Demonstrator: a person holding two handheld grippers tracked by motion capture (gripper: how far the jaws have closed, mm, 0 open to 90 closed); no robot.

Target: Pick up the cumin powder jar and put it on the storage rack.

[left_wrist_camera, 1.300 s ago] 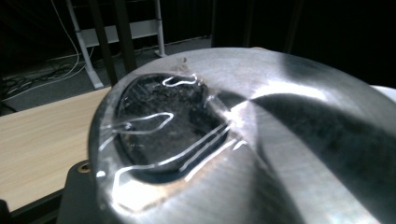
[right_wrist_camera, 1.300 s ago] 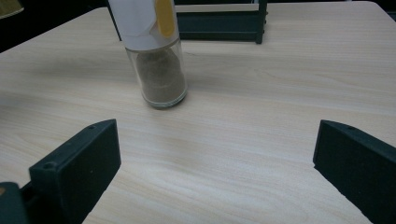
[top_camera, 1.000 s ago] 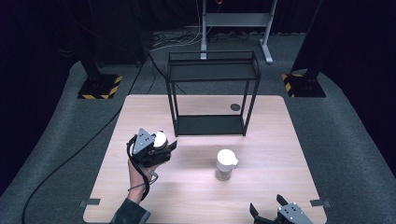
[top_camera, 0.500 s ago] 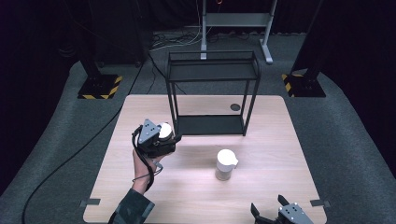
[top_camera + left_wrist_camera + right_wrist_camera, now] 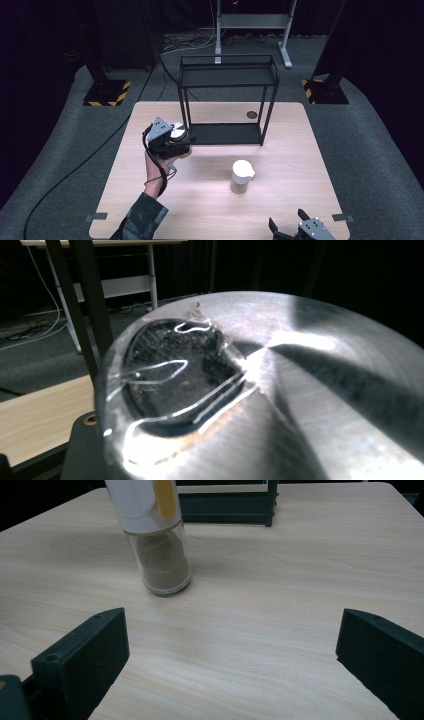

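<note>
Evidently the left gripper (image 5: 172, 139) is clamped on a silver-lidded can (image 5: 176, 131), lifted beside the black rack (image 5: 227, 75), probably to shelve it, while the right gripper (image 5: 299, 231) waits wide open and empty near the spice jar (image 5: 241, 175).

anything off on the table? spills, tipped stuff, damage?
Nothing stands out. The jar stands upright on the table, no spill around it. The black rack sits square. The left gripper holds a metal can beside the rack; the right gripper rests open.

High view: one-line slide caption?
Left tool holds a metal can beside the black rack; jar stands mid-table.
</note>
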